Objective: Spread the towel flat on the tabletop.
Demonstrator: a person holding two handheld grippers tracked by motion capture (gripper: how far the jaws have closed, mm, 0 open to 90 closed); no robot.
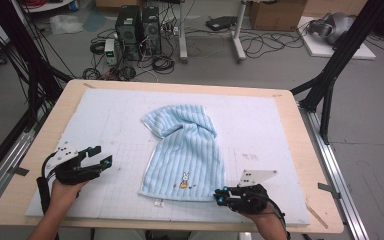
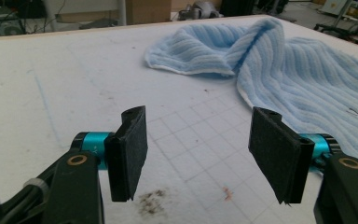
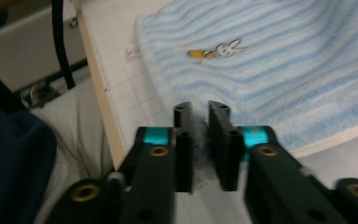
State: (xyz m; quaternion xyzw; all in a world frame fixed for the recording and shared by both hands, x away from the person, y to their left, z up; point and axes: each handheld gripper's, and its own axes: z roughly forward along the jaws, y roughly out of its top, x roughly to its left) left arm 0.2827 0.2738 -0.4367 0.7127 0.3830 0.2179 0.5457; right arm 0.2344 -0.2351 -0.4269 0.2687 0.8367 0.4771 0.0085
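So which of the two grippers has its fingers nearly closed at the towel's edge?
The right gripper, at the towel's near right corner; the left gripper stands wide open.

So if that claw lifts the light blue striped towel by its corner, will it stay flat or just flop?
The light blue striped terry towel would probably flop: its far end is already bunched into soft folds. It looks light, so one corner should lift easily. The fuzzy pile likely grips well between the right claw pads, which stand nearly together at its edge.

Lab or test workshop: wooden table (image 1: 314, 165) on bare concrete floor (image 1: 365, 100); behind the table, two computer towers (image 1: 138, 32) amid tangled cables (image 1: 162, 62), cardboard boxes (image 1: 277, 14), black frame struts (image 1: 345, 50) flanking the table.
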